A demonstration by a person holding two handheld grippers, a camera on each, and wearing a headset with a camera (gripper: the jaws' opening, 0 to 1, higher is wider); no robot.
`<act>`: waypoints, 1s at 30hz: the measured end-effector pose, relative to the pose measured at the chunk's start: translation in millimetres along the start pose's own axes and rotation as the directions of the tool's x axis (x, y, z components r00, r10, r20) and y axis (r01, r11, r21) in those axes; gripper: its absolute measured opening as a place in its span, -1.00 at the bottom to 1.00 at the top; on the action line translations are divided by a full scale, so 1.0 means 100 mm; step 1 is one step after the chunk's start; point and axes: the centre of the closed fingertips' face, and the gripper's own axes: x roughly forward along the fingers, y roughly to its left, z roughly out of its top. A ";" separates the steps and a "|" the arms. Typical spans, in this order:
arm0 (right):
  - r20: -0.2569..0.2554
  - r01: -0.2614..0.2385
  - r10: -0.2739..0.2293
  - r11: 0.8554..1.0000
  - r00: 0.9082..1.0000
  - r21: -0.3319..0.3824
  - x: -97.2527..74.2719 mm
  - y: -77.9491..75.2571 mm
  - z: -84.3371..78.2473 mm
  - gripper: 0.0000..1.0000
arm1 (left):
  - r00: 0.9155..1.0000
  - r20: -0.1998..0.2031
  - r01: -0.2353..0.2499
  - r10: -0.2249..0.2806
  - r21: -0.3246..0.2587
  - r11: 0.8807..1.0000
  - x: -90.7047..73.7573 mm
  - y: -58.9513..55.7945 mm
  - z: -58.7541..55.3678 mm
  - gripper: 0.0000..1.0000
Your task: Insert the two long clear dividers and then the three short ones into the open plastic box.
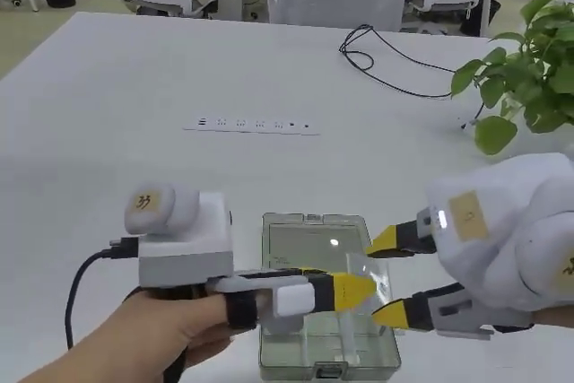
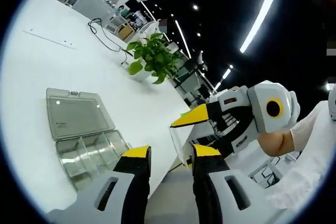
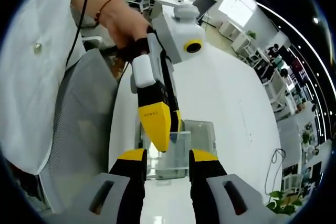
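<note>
The clear divider [image 1: 366, 268] hung in the air just above the right part of the open plastic box [image 1: 359, 349], which lay at the near edge of the table [image 1: 134, 87] with its lid folded back toward the far edge. We judged the coming move to turn on this: the divider sat between two sets of fingers, with the tray below it. The left gripper [image 1: 354, 290] reached in from the table's left side across the box, its tips at the divider's left edge. The right gripper [image 1: 378, 280] came from the right side, fingers spread wide and straddling the divider. Both were equally near. In its own view the left gripper's fingers stood apart, yet in the head view they read as one, so we could not tell whether they pinched the plate. Nor could we make out the divider's long axis, or whether it was a long one or a short one, because its clear edges were lost against the box. The left gripper view showed partitions in the tray, too faint to count.
</note>
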 end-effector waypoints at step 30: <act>-0.009 0.024 -0.024 0.999 1.000 -0.034 -0.02 -0.03 0.05 -0.34 | 1.000 -0.001 0.012 -0.012 -0.025 1.000 0.03 -0.06 -0.04 -1.00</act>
